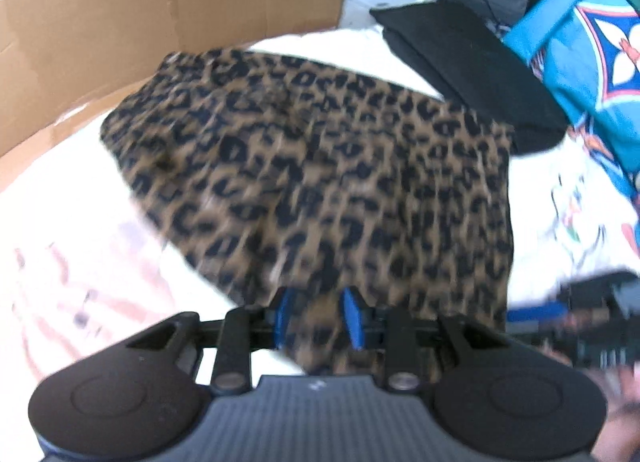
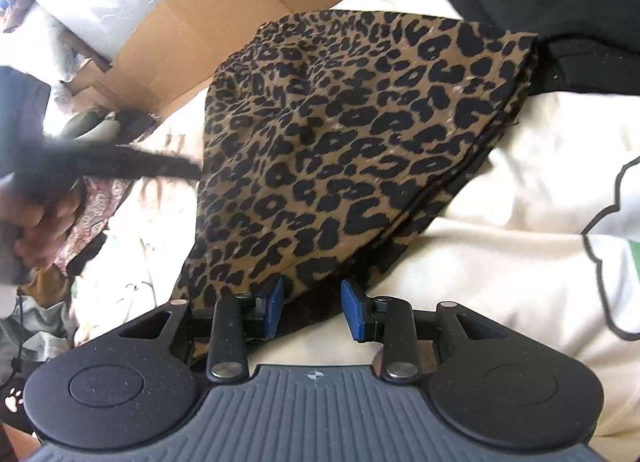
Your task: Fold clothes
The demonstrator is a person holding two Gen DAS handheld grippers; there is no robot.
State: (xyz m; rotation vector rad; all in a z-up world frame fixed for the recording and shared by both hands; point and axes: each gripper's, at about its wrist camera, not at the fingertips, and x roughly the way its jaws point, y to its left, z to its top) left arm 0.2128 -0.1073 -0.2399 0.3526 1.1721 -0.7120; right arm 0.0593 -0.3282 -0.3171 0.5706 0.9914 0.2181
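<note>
Leopard-print garment: laid out on the pale bedding, its brown cloth covered in black spots; in the right wrist view it is seen folded, with layered edges stacked along its right side.
Bedding: a cream-white cover with a faint printed pattern, spread beneath the garment.
Left gripper: held at the near edge of the garment, its blue pads set apart; a fold of the leopard cloth is seen between them, but whether it is pinched cannot be told, as the picture is blurred.
Right gripper: its jaws are parted, with the near corner of the garment lying in the gap between them; the cloth is not clamped.
Other gripper in the left wrist view: a blurred dark shape with a blue pad is seen at the right edge, just beside the garment.
Hand: seen blurred at the left edge of the right wrist view, wrapped round a dark gripper whose tip reaches the garment's left edge.
Black garment: placed on the bedding beyond the leopard cloth, touching its far right corner.
Cardboard: stood behind the bed, on the left.
Blue patterned fabric: piled at the right edge.
</note>
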